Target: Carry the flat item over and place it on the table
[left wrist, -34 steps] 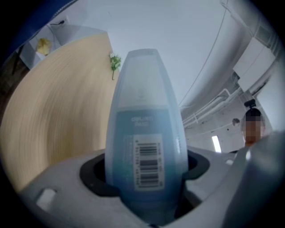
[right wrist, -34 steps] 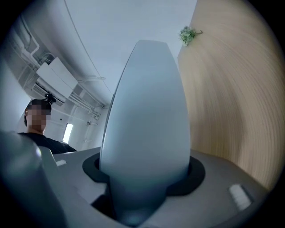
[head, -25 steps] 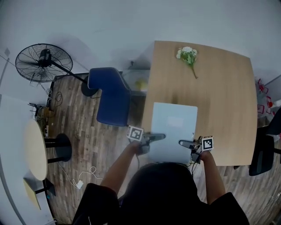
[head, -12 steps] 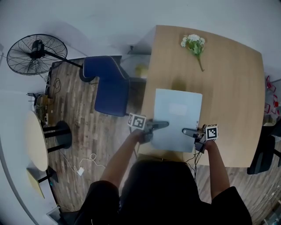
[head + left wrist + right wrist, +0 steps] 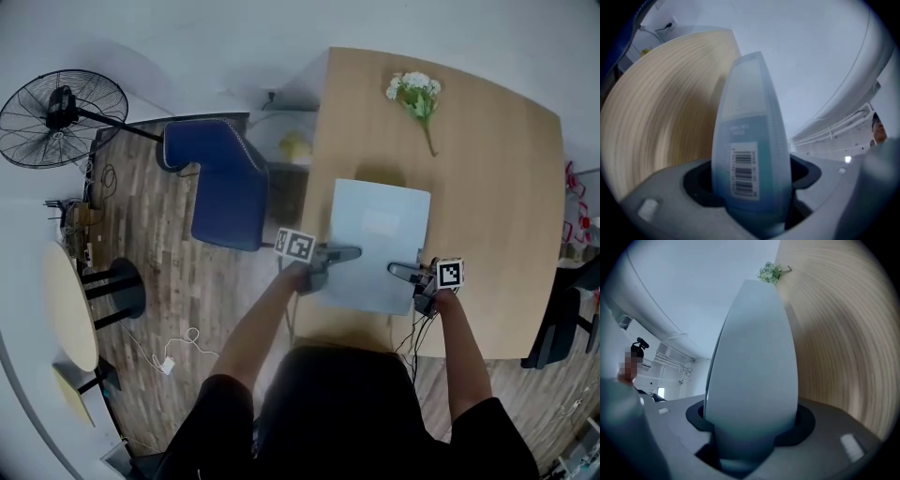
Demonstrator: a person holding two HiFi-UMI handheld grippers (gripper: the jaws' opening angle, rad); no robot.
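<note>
Folder (image 5: pixel 380 234) over wooden table (image 5: pixel 492 178), in left gripper's (image 5: pixel 351 253) clamped, right gripper's (image 5: pixel 397 272) opening jaws.

Flat item (image 5: pixel 380 246): pale blue rectangular sleeve, with a barcode sticker (image 5: pixel 742 171) seen near its left edge. It is positioned level, long side pointing away, over the near half of the light wooden table (image 5: pixel 497 187). Contact with the tabletop cannot be told.
</note>
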